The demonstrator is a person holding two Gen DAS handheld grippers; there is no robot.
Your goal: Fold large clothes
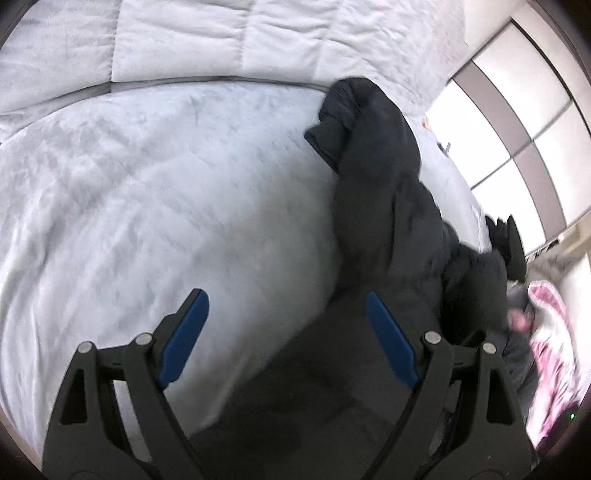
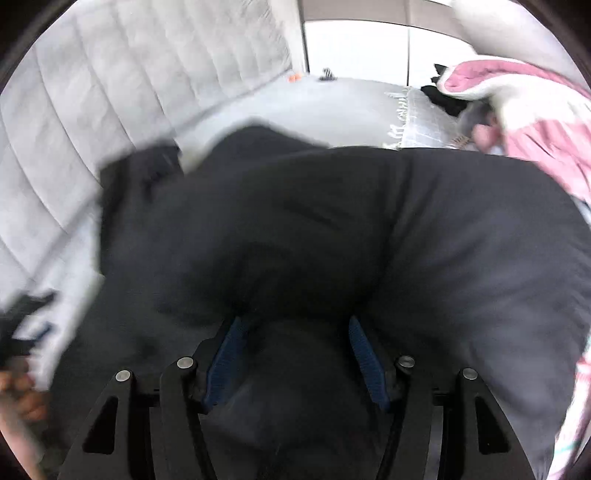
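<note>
Pink blanket (image 2: 535, 122) and quilted headboard (image 2: 129, 74) beside black garment (image 2: 314, 221)

My left gripper (image 1: 287, 314) has black angular arms, silver rivets and blue finger pads (image 1: 186, 334). My right gripper (image 2: 295, 343) looks alike, its rivets set behind the ribbed blue pads (image 2: 364, 360).

A: on my left feed the fluffy white bedspread (image 1: 155, 206) fills everything from 9 to 12 o'clock, with the quilted headboard (image 1: 207, 33) at 12.

B: yep, and I've got wardrobe panels (image 1: 517, 122) at 2 o'clock. On my right feed there's a pink and white blanket (image 2: 535, 122) bunched at 2, beside a grey fringed throw (image 2: 428, 118).
</note>
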